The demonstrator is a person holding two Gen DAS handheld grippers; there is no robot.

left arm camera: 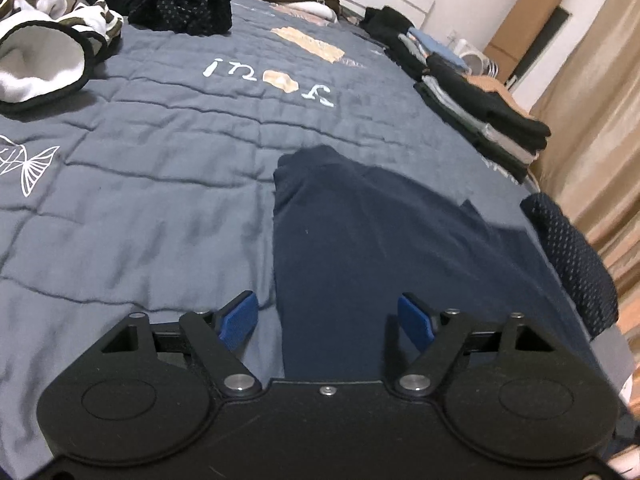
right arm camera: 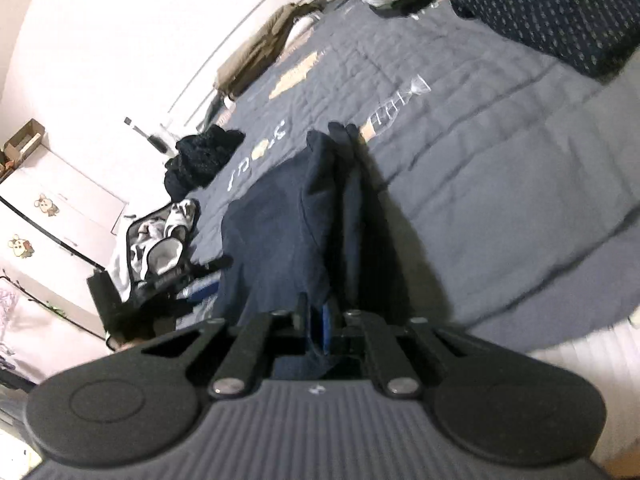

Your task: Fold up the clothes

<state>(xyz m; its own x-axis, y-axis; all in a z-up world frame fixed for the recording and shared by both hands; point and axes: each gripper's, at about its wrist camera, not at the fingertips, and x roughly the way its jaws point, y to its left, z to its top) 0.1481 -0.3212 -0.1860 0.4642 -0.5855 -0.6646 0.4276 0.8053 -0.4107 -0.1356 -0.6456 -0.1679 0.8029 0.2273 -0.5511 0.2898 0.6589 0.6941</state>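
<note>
1. Your left gripper (left arm camera: 327, 320) has its jaws spread wide and empty, just above the near edge of the dark navy cloth garment (left arm camera: 360, 248) lying on the grey-blue quilted bed (left arm camera: 140, 200).
2. Your right gripper (right arm camera: 316, 330) has its jaws pinched tight on that garment (right arm camera: 280, 232), which stretches ahead from them, lifted.

Two hand-held grippers fill the bottom of both frames. The left gripper (left arm camera: 327, 318) has a smooth black housing with two round caps, black linkage arms on silver pivot pins, a small central screw and blue finger pads (left arm camera: 240, 314). The right gripper (right arm camera: 320, 320) is alike, with a ribbed grey centre panel and a blue pad edge.
</note>
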